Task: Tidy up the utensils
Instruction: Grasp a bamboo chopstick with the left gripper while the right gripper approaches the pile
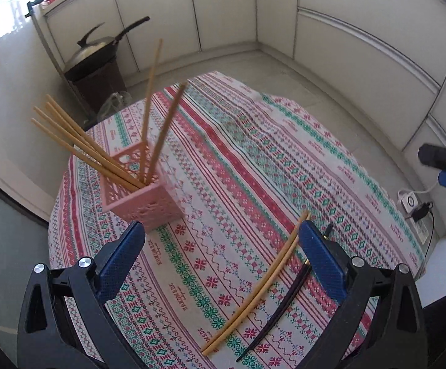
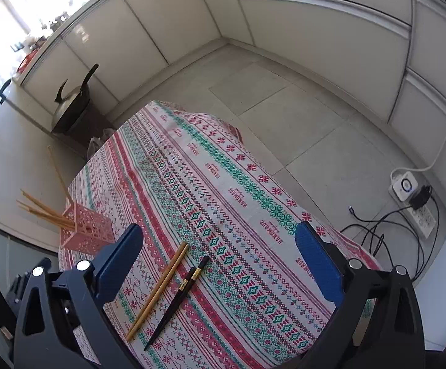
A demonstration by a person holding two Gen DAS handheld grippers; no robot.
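— What have you got in your hands right now?

— Nothing in either. My left gripper (image 1: 223,246) hangs with its blue pads spread wide and bare, and my right gripper (image 2: 219,243) is just as wide apart, also bare.

— Where are the utensils?

— Six bamboo chopsticks (image 1: 84,144) stand in the pink lattice holder (image 1: 142,196) near the table's left edge; four lean left, two stand steeper and look blurred. A loose bamboo pair (image 2: 158,290) lies flat on the tablecloth (image 2: 223,184), side by side and touching. Just beside them, to the right, lies a dark pair of chopsticks (image 2: 176,303) with gold bands near the thick end. In the right wrist view both loose pairs sit between my right gripper's pads; in the left wrist view they lie close to my left gripper's right-hand pad.

— Any writing?

— The cloth repeats the word "HANDMADE" in red between its red and green patterned bands, with a smaller script line under it that I can't read. On the floor by the wall sits a white power strip (image 2: 413,203) with a black plug in it; no label legible there.
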